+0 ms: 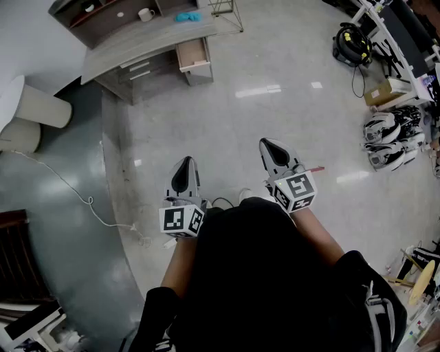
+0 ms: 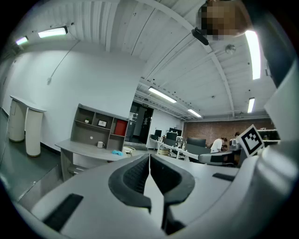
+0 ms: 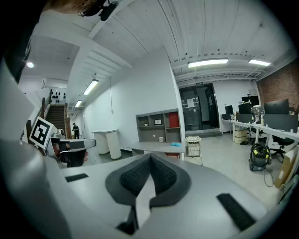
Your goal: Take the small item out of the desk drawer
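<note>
The grey desk (image 1: 148, 42) stands far off across the floor, at the top left of the head view. One drawer (image 1: 194, 55) is pulled out at its right end, and I cannot see what lies inside. A white mug (image 1: 145, 13) and a blue item (image 1: 187, 16) rest on the desktop. My left gripper (image 1: 185, 162) and right gripper (image 1: 267, 144) are held side by side in front of the person's body, both shut and empty. The left gripper view looks along shut jaws to the desk (image 2: 86, 150). The right gripper view shows the same desk (image 3: 154, 148) beyond shut jaws.
Open polished floor lies between me and the desk. A white round-legged counter (image 1: 31, 110) stands at the left, with a cable (image 1: 75, 191) trailing over the dark floor strip. A wire basket (image 1: 227, 12) sits by the desk. A vacuum (image 1: 352, 42), a box (image 1: 387, 91) and helmets (image 1: 388, 141) line the right.
</note>
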Available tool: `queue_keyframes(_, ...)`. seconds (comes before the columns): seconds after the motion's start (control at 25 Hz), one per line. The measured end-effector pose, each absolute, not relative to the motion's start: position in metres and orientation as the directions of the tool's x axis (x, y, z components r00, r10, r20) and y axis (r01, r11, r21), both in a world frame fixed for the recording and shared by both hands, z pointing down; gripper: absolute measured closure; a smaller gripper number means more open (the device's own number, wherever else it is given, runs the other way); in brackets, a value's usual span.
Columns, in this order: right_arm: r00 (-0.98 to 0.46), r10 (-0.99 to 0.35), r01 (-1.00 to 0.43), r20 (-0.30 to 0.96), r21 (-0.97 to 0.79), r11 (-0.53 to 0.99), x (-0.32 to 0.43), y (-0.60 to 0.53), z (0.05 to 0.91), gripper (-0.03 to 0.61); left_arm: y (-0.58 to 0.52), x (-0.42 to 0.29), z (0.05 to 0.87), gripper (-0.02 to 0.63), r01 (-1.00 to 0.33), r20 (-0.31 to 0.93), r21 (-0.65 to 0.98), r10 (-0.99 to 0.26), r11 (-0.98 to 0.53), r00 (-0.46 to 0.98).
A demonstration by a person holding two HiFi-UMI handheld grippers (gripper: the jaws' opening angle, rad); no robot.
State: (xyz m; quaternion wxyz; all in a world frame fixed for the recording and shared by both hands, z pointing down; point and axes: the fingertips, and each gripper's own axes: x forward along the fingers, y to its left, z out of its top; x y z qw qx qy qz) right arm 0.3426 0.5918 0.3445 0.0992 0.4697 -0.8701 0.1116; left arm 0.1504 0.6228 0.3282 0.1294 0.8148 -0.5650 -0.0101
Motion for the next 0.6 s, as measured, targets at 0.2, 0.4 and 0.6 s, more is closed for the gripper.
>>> queue_keyframes(0.2, -0.535, -0.800, -0.843, 0.271, -0.112, 0.526, 0.358, 0.591, 0.346, 0.578, 0.626, 0.159, 0.332, 0.600, -0.921, 0.125, 0.219, -0.927, -0.322, 0.354)
queue_keyframes(0.4, -0.542, -0.791, -0.840, 0.282, -0.146, 0.523, 0.376, 0.593, 0.356, 0.577, 0.628, 0.168, 0.344, 0.598, -0.925, 0.149, 0.221, -0.926, -0.310, 0.347)
queue_keyframes(0.6, -0.520, -0.804, -0.854, 0.289, -0.142, 0.501, 0.384, 0.594, 0.364, 0.549, 0.628, 0.162, 0.352, 0.597, -0.926, 0.154, 0.236, -0.929, -0.296, 0.336)
